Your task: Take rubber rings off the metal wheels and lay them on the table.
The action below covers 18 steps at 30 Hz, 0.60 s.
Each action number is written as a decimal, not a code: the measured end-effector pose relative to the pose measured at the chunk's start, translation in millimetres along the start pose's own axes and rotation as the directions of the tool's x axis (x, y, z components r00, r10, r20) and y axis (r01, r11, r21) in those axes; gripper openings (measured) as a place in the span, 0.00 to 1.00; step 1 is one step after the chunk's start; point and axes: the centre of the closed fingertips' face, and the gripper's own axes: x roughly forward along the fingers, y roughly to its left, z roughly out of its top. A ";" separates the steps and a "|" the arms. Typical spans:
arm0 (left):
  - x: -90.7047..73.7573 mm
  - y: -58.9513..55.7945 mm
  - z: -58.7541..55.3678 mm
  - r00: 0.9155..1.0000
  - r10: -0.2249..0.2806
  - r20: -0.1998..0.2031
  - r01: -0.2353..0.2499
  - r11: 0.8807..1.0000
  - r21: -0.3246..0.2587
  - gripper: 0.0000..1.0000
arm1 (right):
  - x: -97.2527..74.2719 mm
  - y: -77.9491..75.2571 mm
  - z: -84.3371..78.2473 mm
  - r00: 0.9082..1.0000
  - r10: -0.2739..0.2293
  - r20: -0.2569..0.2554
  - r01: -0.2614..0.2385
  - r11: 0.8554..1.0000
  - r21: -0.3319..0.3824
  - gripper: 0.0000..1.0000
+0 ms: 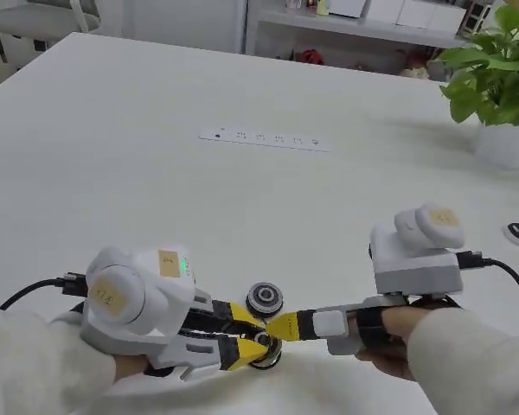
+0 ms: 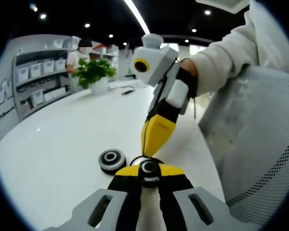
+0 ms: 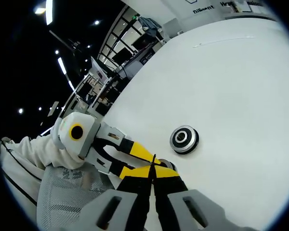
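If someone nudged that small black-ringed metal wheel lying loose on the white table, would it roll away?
Probably not: the small black-ringed metal wheel lies flat on the white table, so a push would likely slide it. Its rubber rim may drag a little. Being metal, it probably feels heavy for its size.

On the counter (image 1: 156,216), near its front edge, the left gripper (image 1: 261,339) reaches in from the left and the right gripper (image 1: 272,327) from the right. Their fingers meet at a wheel (image 2: 150,169) held between the left fingers. A second wheel (image 1: 265,299) lies on the counter just behind them, apart from both. Further back, mid-counter, lies a power strip (image 1: 264,138). A potted plant (image 1: 497,78) stands at the far right, and shelves (image 1: 355,22) stand behind the counter.
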 end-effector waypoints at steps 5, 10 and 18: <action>0.0 0.0 0.0 1.000 0.002 -0.002 -0.002 1.000 0.002 0.13 | -2.6 -7.8 -1.5 1.000 -0.023 0.002 0.023 1.000 0.020 0.00; 0.4 -0.2 0.7 1.000 -0.002 -0.002 0.002 1.000 -0.021 0.14 | -1.7 -10.7 -4.5 1.000 -0.029 -0.011 0.029 0.999 0.037 0.00; 0.6 -1.8 1.3 0.999 -0.013 -0.032 0.012 0.999 -0.045 0.16 | -3.0 -11.3 -4.2 1.000 -0.030 -0.009 0.030 0.999 0.044 0.00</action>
